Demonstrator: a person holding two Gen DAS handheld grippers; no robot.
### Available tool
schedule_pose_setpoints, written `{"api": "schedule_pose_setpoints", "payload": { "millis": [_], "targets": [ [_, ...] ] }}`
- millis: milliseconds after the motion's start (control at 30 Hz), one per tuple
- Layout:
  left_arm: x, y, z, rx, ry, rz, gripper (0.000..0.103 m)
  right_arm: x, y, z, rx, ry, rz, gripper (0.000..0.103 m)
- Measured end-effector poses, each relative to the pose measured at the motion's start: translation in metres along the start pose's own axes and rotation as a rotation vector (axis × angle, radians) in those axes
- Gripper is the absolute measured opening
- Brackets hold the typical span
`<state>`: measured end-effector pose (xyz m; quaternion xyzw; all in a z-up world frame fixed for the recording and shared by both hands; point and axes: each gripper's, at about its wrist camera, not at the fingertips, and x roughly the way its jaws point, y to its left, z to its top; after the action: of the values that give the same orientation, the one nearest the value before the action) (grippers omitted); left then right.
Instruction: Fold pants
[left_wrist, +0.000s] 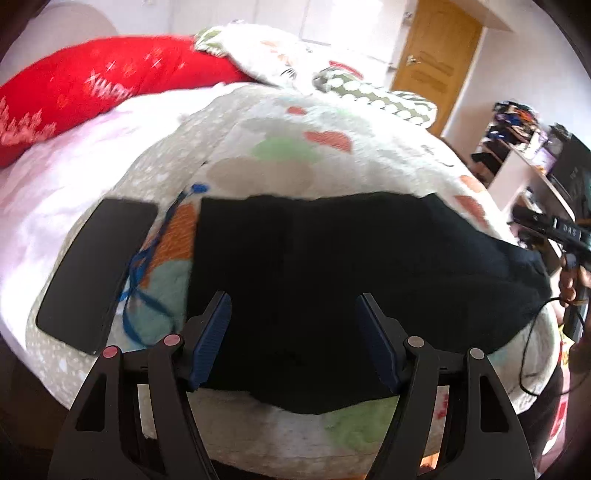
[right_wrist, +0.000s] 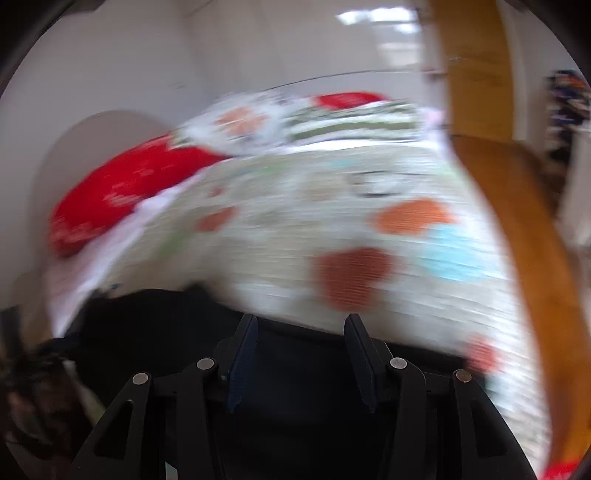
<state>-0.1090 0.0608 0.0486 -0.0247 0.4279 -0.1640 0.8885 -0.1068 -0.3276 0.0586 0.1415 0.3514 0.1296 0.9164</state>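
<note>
The black pants (left_wrist: 332, 266) lie flat on the patterned bedspread (left_wrist: 295, 147), a broad dark shape at the bed's near edge. My left gripper (left_wrist: 293, 299) is open above their near part, fingers apart and holding nothing. In the blurred right wrist view, my right gripper (right_wrist: 301, 321) is open over the pants (right_wrist: 155, 325), near their far edge. The right gripper's body (left_wrist: 557, 227) shows at the right edge of the left wrist view.
A black phone (left_wrist: 99, 273) and a blue cord (left_wrist: 147, 258) lie left of the pants. A red pillow (left_wrist: 92, 92) and patterned pillows (left_wrist: 295, 62) sit at the bed's head. A wooden door (left_wrist: 436, 62) and a cluttered desk (left_wrist: 532, 155) stand on the right.
</note>
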Motion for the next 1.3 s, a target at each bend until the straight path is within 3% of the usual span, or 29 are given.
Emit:
{"api": "schedule_pose_setpoints", "payload": {
  "millis": [200,267,300,433,500,600,733,867,1000,1067,1133,1200,1300],
  "targets": [
    [0.005,0.004,-0.002,0.007,-0.004,-0.001,0.070,0.101,0.038,0.013,-0.059,0.188,0.079,0.047],
    [0.007,0.002,-0.003,0.037,-0.006,0.010,0.070,0.118,0.049,0.010,-0.102,0.225,0.088,0.015],
    [0.009,0.002,-0.003,0.051,-0.008,0.013,0.070,0.121,0.054,0.012,-0.134,0.218,0.077,0.003],
    [0.015,0.006,-0.005,0.053,-0.017,0.002,0.070,0.118,0.061,0.026,-0.187,0.138,-0.033,0.002],
    [0.018,0.006,-0.005,0.052,-0.019,0.005,0.071,0.131,0.058,0.030,-0.219,0.125,-0.158,0.000],
    [0.017,0.004,-0.005,0.066,-0.021,0.012,0.071,0.148,0.048,0.027,-0.177,0.164,-0.154,0.000],
    [0.014,0.007,-0.004,0.055,-0.014,-0.008,0.071,0.103,0.045,0.032,-0.103,0.095,-0.110,0.003],
    [0.016,0.006,-0.003,0.043,-0.014,-0.002,0.071,0.041,0.082,0.011,-0.264,0.061,-0.052,0.008],
    [0.014,0.004,-0.007,0.044,-0.022,0.005,0.071,0.031,0.100,-0.046,-0.323,0.171,0.053,0.014],
    [0.010,0.004,-0.008,0.041,-0.018,0.007,0.071,0.041,0.097,-0.078,-0.329,0.256,0.046,0.013],
    [0.002,0.001,-0.008,0.037,-0.017,0.009,0.071,0.028,0.093,-0.100,-0.337,0.186,0.024,0.014],
    [-0.009,-0.002,-0.008,0.034,-0.031,-0.011,0.071,0.013,0.086,-0.103,-0.271,0.184,0.039,0.014],
    [-0.020,-0.011,-0.007,0.042,-0.076,-0.041,0.071,-0.013,0.072,-0.103,-0.172,0.098,0.074,0.021]
  ]
}}
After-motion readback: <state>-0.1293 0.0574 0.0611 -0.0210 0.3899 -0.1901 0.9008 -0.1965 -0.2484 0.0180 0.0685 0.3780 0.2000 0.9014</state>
